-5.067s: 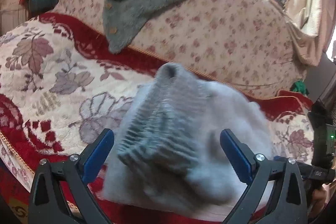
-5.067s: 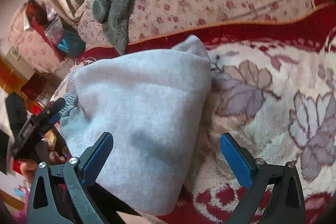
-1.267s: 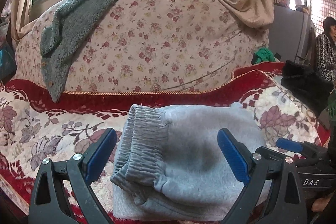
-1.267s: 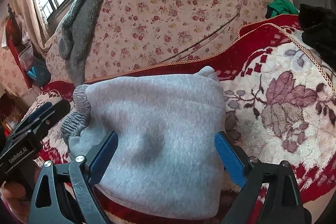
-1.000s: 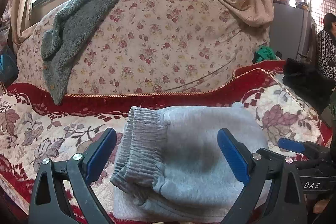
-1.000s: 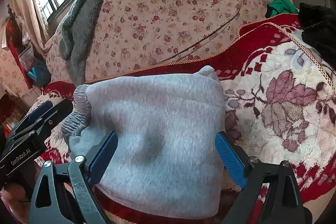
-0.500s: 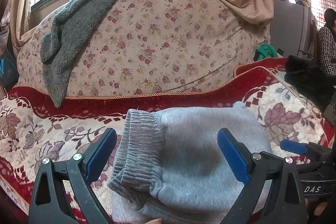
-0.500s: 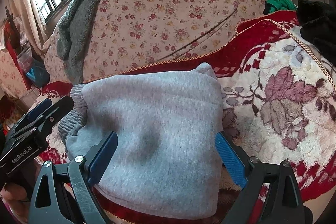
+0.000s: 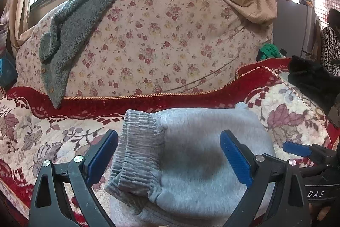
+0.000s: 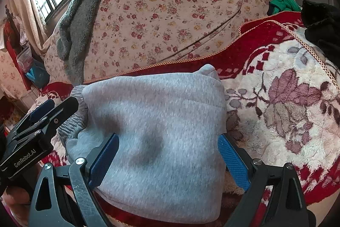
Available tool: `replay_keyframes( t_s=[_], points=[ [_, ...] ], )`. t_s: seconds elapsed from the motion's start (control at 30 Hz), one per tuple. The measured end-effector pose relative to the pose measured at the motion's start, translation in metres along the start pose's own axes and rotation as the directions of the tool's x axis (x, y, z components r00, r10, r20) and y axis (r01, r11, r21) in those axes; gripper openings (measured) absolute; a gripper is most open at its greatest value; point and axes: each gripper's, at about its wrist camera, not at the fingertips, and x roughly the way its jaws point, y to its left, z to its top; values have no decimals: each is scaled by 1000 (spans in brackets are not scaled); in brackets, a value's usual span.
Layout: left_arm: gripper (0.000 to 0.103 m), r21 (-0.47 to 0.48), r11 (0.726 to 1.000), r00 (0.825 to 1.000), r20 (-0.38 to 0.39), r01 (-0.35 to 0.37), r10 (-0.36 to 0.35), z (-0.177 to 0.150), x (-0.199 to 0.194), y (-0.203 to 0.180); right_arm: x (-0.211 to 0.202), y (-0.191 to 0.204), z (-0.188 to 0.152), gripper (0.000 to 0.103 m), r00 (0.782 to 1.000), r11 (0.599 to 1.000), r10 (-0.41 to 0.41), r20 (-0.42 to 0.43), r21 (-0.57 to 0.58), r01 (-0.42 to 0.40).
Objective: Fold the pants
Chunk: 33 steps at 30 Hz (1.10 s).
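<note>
The grey pants (image 9: 197, 154) lie folded into a compact bundle on the sofa seat, ribbed waistband (image 9: 140, 142) on the left side. My left gripper (image 9: 169, 154) hovers open above the bundle, its blue pads wide apart with nothing held. In the right wrist view the same pants (image 10: 157, 131) fill the centre, and my right gripper (image 10: 167, 159) stands open over their near part. The left gripper (image 10: 40, 118) shows at that view's left edge beside the waistband; the right gripper's blue tip (image 9: 297, 149) shows at the left wrist view's right edge.
A red and cream floral blanket (image 9: 42, 135) covers the seat. A grey-green fleece garment (image 9: 70, 35) hangs over the flowered backrest (image 9: 161, 46). Black cloth (image 9: 308, 80) and a green item (image 9: 268, 51) lie at the right end. A person (image 9: 330, 46) sits far right.
Both grippers have pulled back and levelled off from the bundle since five seconds ago, staying open. Over the last second the views hardly shift; the pants lie still.
</note>
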Motion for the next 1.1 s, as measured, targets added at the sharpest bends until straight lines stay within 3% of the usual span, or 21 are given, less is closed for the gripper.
replay_keyframes(
  t_s=[1.1],
  points=[
    [96,21,1000,1000,-11,5,-5,-3,7,-3,9,-7,3,97,1000,1000,-16,-27,-1,16]
  ],
)
